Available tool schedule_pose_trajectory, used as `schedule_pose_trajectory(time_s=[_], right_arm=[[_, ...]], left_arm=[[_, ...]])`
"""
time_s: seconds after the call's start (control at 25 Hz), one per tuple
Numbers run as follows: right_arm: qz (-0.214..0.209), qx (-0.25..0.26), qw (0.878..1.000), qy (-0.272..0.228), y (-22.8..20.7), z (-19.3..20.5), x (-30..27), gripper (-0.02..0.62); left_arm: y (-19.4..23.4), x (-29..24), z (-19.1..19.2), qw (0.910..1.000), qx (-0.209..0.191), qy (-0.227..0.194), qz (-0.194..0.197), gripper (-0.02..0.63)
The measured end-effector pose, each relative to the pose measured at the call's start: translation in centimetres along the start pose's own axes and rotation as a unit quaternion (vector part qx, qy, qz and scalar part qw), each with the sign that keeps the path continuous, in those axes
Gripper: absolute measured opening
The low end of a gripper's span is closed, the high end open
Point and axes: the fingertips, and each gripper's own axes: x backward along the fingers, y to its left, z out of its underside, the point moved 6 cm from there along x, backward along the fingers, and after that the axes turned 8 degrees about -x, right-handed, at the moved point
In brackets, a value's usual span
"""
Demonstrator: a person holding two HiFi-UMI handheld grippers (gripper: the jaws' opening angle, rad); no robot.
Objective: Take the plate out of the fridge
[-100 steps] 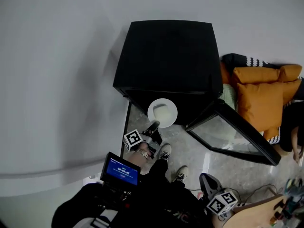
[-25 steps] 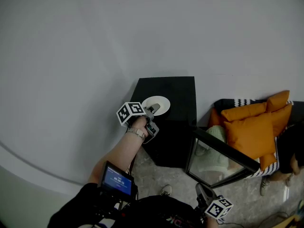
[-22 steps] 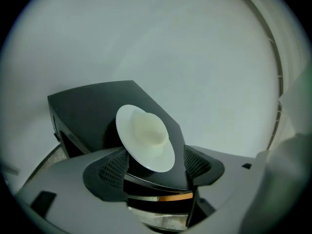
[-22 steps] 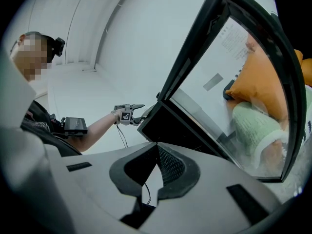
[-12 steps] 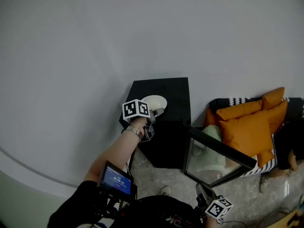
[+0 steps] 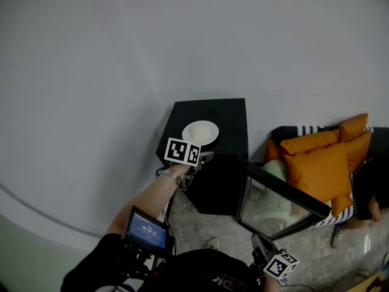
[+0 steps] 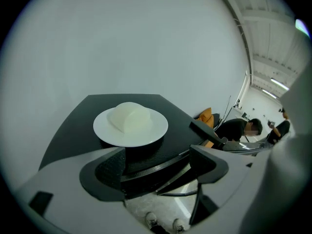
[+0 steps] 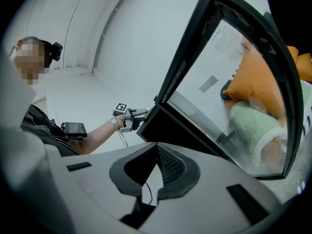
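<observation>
The white plate (image 6: 200, 132) with a pale lump of food (image 7: 128, 117) rests on the flat top of the black fridge (image 6: 228, 114). My left gripper (image 6: 205, 157) hangs just before the fridge's front edge, a short way back from the plate (image 7: 130, 126). Its jaws have just been opening and stand wide, with nothing between them (image 7: 158, 162). My right gripper (image 6: 259, 244) stays low by my legs, shut and empty (image 8: 157, 172), facing the fridge's open door (image 8: 229, 82).
The glass fridge door (image 6: 276, 202) swings out to the right over the stone floor. Orange cushions (image 6: 322, 163) and a green knit item (image 6: 276, 172) lie behind it. A person (image 6: 372, 193) sits at the far right. A white wall runs behind the fridge.
The left gripper has let go of the plate, rolled its wrist and drawn back toward the fridge's front edge. The plate stays on the fridge top. The right gripper has not moved.
</observation>
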Motion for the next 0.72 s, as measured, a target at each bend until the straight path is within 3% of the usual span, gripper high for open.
schedule_pose_trajectory(time_s=[0.12, 0.28, 0.36, 0.48, 0.6, 0.64, 0.72], right_arm=[[-0.002, -0.003, 1.000, 0.000, 0.0, 0.0, -0.1, 0.008], [-0.001, -0.005, 1.000, 0.000, 0.0, 0.0, 0.2, 0.008], [-0.001, -0.006, 1.000, 0.000, 0.1, 0.0, 0.3, 0.008], [-0.004, -0.005, 1.000, 0.003, 0.3, -0.1, 0.5, 0.008], [-0.008, 0.002, 1.000, 0.011, 0.5, 0.0, 0.5, 0.008], [-0.010, 0.005, 1.000, 0.015, 0.5, 0.1, 0.5, 0.008], [-0.016, 0.012, 0.999, 0.028, 0.9, 0.2, 0.6, 0.008]], left_arm=[[-0.5, 0.1, 0.7, 0.9976, -0.062, 0.023, -0.020, 0.416], [-0.8, 0.7, 1.7, 0.9836, -0.159, 0.050, -0.070, 0.414], [-0.9, 1.1, 1.7, 0.9828, -0.164, 0.045, -0.072, 0.414], [-0.9, 2.2, 1.8, 0.9881, -0.139, 0.016, -0.063, 0.412], [-1.0, 3.7, 2.3, 0.9926, -0.105, -0.039, -0.048, 0.249], [-1.1, 4.3, 2.6, 0.9934, -0.090, -0.058, -0.040, 0.132], [-1.5, 5.5, 3.5, 0.9934, -0.065, -0.092, -0.022, 0.006]])
